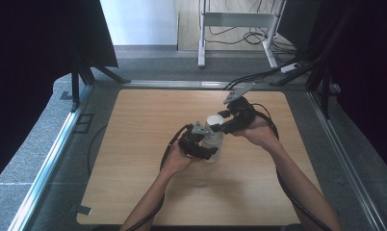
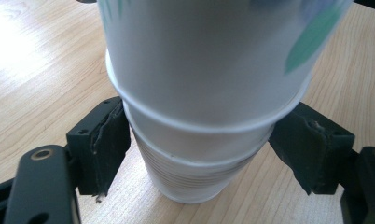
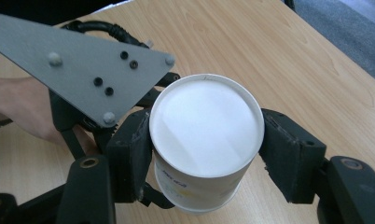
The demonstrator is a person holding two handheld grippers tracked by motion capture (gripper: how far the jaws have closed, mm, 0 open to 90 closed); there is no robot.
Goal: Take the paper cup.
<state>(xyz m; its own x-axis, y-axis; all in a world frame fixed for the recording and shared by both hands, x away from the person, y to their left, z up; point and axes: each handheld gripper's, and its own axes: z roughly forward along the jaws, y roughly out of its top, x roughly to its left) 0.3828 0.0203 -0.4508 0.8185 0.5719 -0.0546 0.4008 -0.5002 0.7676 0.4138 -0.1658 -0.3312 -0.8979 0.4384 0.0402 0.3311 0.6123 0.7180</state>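
White paper cups (image 1: 213, 137) nested upside down on the wooden table — the top one with green markings.

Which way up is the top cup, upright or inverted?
Inverted. The top cup shows its flat closed base upward, its rolled rim pointing down over the ribbed cup beneath. The right tool clamps its sides.

Wooden table (image 1: 148, 183), cup stack (image 1: 212, 144) standing on it

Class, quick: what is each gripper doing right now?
Left gripper: shut on the lower cups of the upside-down stack.
Right gripper: shut on the top paper cup.
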